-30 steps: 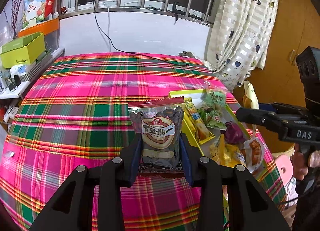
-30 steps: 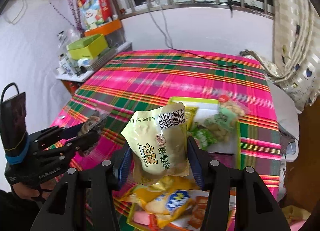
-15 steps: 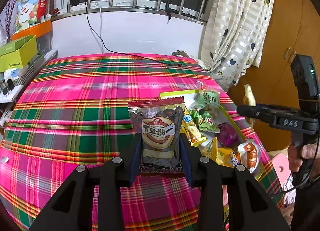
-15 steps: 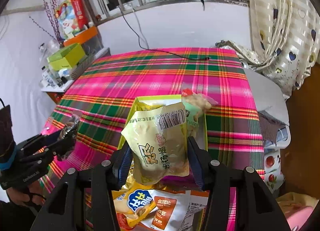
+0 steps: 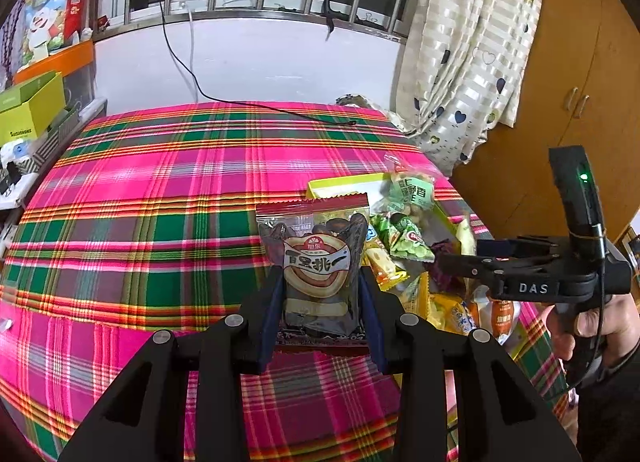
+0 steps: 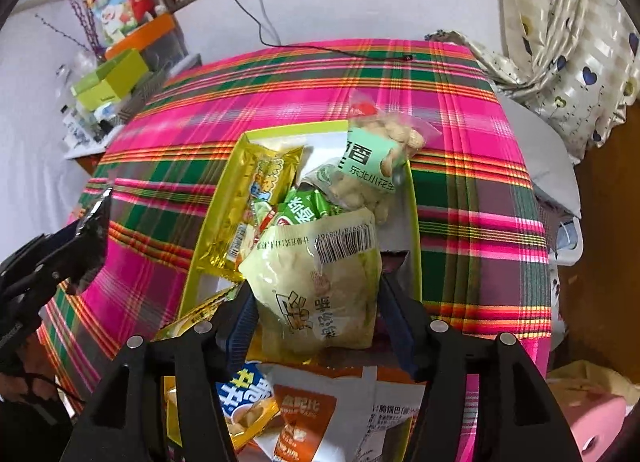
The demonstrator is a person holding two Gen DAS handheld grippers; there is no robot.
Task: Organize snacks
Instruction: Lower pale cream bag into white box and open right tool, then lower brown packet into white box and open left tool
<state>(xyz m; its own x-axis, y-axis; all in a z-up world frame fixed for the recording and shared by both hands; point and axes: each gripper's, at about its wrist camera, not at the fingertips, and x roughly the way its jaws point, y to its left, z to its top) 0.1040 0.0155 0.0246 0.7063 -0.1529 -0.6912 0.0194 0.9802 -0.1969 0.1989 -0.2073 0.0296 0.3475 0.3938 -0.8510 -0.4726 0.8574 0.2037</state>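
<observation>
Since a second ago the right hand-held gripper (image 6: 316, 302) has dropped toward the yellow tray (image 6: 208, 222), and its jaws are opening: the pale yellow pouch (image 6: 316, 282) sits between the blue pads (image 6: 242, 322) with gaps showing on both sides, already resting on the packets beneath. The left hand-held gripper (image 5: 320, 302) has barely shifted and pinches the dark date packet (image 5: 316, 262) by its lower half, held upright above the plaid tabletop (image 5: 160, 202).

Nearest the right camera lie an orange-and-white packet (image 6: 308, 414) and a blue-labelled one (image 6: 244, 390). Beyond the pouch are a gold wrapper (image 6: 256, 198), a green bag (image 6: 304, 210) and a peanut bag (image 6: 376, 166) that leans over the tray's far rim. Further off, a black cable (image 6: 320, 48) crosses the cloth.

To finish the release well, the pads should spread fully and the gripper should lift straight back along its fingers, so the pouch is not dragged. Whether the pouch lies wholly inside the tray walls is hard to judge, since the fingers cover its near edge. The date packet probably goes next; the open white floor at the tray's far end looks the better spot.
</observation>
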